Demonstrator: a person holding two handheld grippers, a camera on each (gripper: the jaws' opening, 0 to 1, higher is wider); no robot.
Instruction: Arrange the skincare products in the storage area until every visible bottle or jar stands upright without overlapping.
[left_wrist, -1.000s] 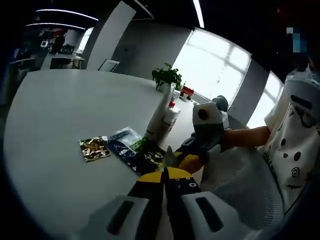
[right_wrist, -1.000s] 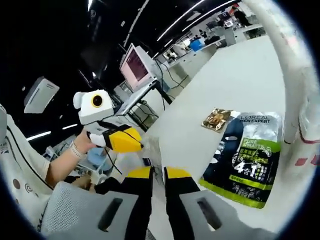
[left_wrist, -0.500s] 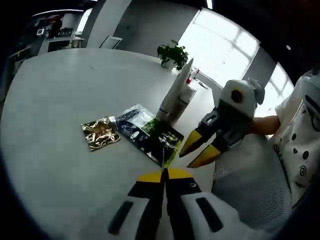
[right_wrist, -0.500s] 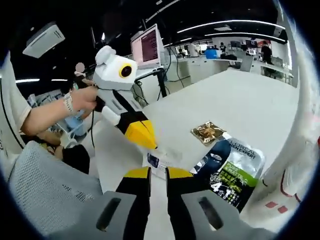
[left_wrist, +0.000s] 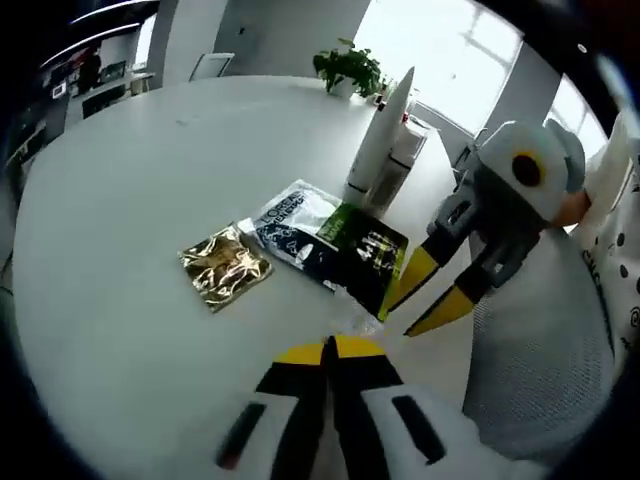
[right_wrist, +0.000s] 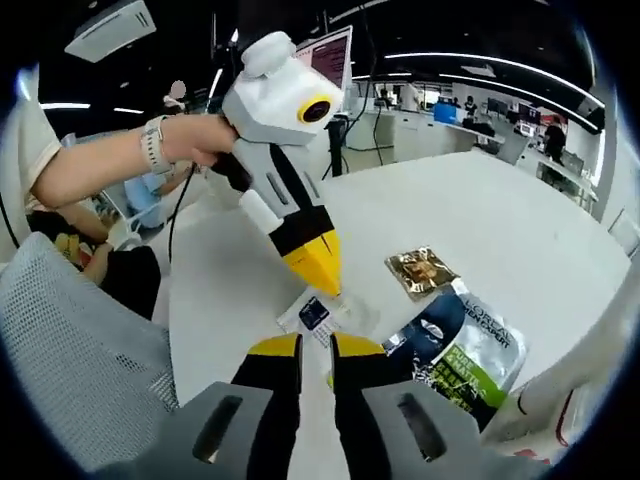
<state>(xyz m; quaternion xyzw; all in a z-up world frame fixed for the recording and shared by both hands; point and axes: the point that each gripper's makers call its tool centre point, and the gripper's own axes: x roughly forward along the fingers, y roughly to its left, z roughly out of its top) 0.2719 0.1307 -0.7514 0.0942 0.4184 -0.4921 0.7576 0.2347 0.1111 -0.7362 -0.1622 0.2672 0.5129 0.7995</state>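
Note:
A tall white tube (left_wrist: 378, 140) stands upright beside a shorter white bottle (left_wrist: 405, 150) at the far side of the white table (left_wrist: 120, 170). In front of them lie a dark and green face-mask pouch (left_wrist: 335, 245) and a gold sachet (left_wrist: 225, 265), both flat. A small white sachet with a blue label (right_wrist: 312, 314) lies near the table's front edge. My left gripper (left_wrist: 328, 350) is shut and empty, and its yellow tip (right_wrist: 326, 282) points down just above that small sachet. My right gripper (right_wrist: 316, 350) is held slightly open and empty just short of the small sachet, its jaws spread (left_wrist: 397, 320).
A potted plant (left_wrist: 348, 66) stands at the table's far edge. A grey mesh chair (right_wrist: 70, 350) sits close by me. A hand with a wristband (right_wrist: 165, 140) holds the left gripper. Desks and a monitor (right_wrist: 335, 55) stand behind it.
Both views have swung down toward the table. The left gripper has come lower and closer to the small sachet. The products have not moved.

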